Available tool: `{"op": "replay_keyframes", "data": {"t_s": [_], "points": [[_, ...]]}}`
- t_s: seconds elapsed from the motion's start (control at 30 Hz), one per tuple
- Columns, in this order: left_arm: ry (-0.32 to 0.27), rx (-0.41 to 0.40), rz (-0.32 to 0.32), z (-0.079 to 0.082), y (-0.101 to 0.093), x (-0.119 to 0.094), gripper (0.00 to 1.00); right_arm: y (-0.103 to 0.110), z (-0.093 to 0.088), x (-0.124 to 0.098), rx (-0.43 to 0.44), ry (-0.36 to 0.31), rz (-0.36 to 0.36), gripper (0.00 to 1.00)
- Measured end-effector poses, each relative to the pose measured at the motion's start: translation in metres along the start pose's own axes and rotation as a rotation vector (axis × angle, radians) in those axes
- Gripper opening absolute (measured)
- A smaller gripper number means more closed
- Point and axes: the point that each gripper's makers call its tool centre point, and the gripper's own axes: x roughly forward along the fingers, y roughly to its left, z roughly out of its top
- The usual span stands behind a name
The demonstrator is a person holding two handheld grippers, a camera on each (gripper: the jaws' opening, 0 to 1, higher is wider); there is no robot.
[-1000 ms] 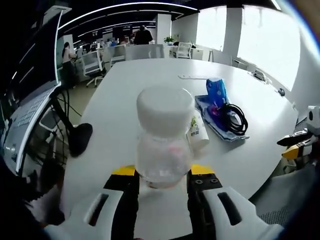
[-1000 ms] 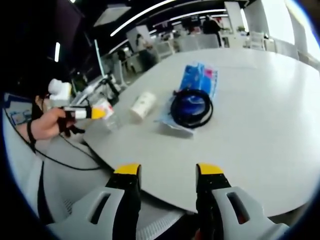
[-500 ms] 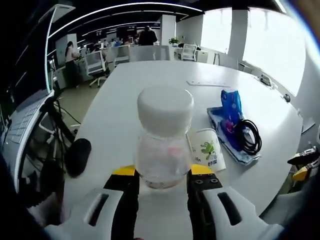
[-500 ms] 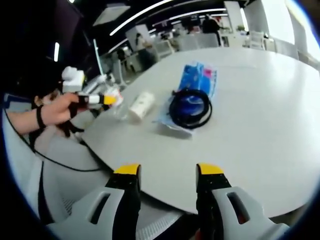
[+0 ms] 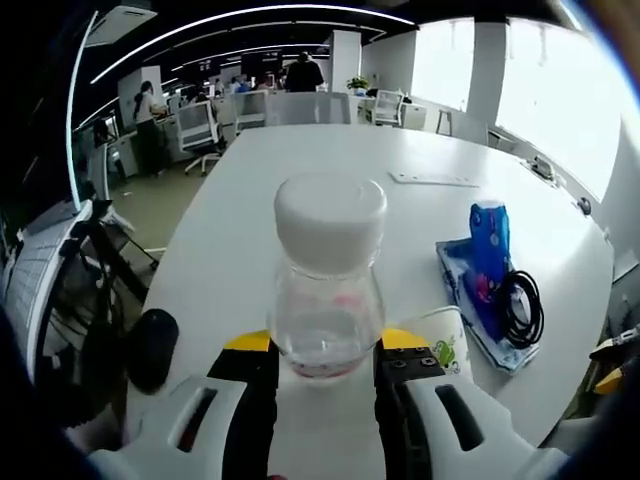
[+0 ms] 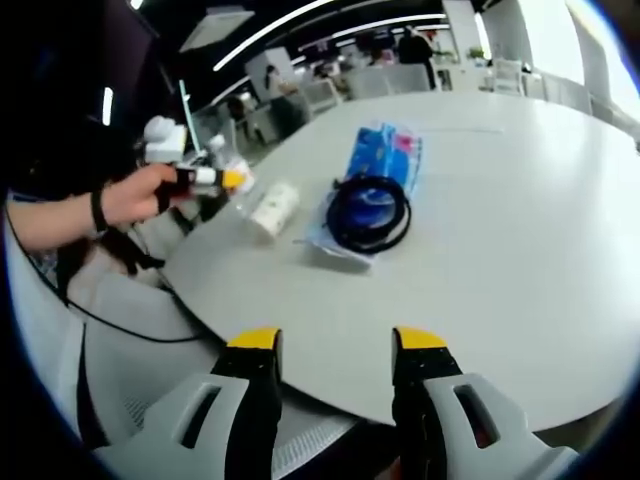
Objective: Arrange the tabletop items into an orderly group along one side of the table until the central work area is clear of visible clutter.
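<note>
Holding the clear white-capped bottle (image 5: 328, 290) clamped upright in your left gripper (image 5: 327, 352) above the table edge (image 5: 215, 210), you are idling the right gripper (image 6: 337, 342) open, so be lowering it gently beside the paper cup (image 5: 445, 340).

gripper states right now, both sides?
Left gripper: shut on the clear white-capped bottle.
Right gripper: open, holding nothing, over the table edge.

— What's the left gripper (image 5: 326, 352) got?
— A clear bottle (image 5: 327, 280) with a white cap, clamped between the yellow-tipped jaws above the white table (image 5: 290, 160).
— And to the right?
— A paper cup (image 5: 441, 340) lying on its side, then a blue packet (image 5: 489, 240) and a coiled black cable (image 5: 523, 310) on a blue pouch (image 5: 478, 310).
</note>
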Motion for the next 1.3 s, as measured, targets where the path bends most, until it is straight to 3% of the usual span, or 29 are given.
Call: {"op": "replay_keyframes", "data": {"t_s": [0.6, 1.3], "points": [[-0.007, 0.001, 0.004, 0.031, 0.006, 0.036, 0.36, -0.010, -0.001, -0.005, 0.012, 0.008, -0.017, 0.42], [0.007, 0.000, 0.007, 0.039, 0.007, 0.047, 0.37, -0.011, -0.005, -0.004, 0.026, 0.011, -0.024, 0.42]]}}
